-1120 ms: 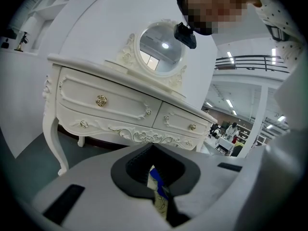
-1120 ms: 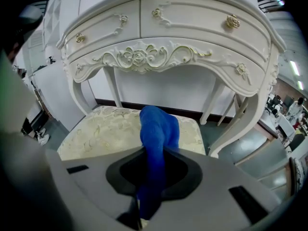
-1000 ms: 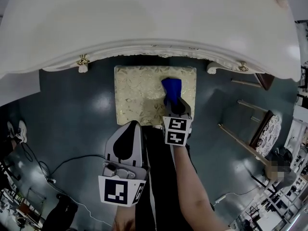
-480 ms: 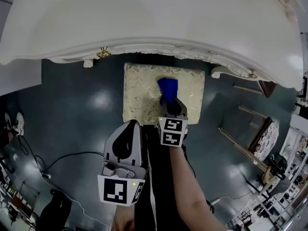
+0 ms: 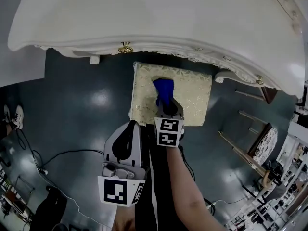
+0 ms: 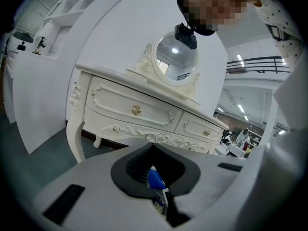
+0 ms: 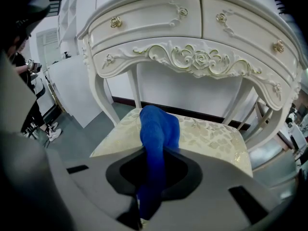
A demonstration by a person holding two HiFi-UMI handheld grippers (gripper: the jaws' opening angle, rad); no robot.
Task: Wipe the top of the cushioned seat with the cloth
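Note:
The cushioned seat (image 5: 195,100) is a cream, gold-patterned stool top in front of the white dressing table (image 5: 159,23). A blue cloth (image 5: 163,89) lies on its left-middle part, trailing back into my right gripper (image 5: 168,109), which is shut on it just above the seat's near edge. In the right gripper view the cloth (image 7: 156,129) runs from the seat (image 7: 211,136) down between the jaws of the right gripper (image 7: 153,165). My left gripper (image 5: 126,137) hangs back by my body, shut, off the seat. A small blue bit shows in the left gripper's (image 6: 155,153) dark notch.
The dressing table's carved front and drawers (image 7: 192,57) overhang the far side of the seat, with its legs (image 7: 103,105) on either side. A wooden chair (image 5: 262,136) stands at the right. A cable (image 5: 62,155) lies on the dark floor at the left.
My right gripper has dragged the cloth leftward across the seat, from its right part to left of middle. The head view has shifted. The left gripper has stayed put.

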